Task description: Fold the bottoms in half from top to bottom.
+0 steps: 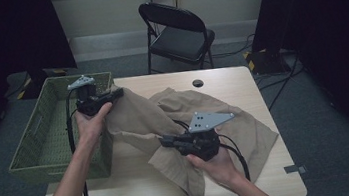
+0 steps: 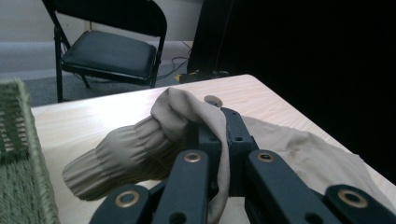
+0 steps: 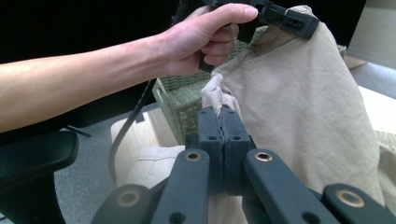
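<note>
Tabletop bears tan garment (image 1: 225,117); both hand-held grippers (image 1: 116,92) (image 1: 164,142) pinch its folds.

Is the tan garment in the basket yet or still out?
Out. The garment lies rumpled on the table, pinched by both the left gripper and right gripper, beside the basket.
</note>
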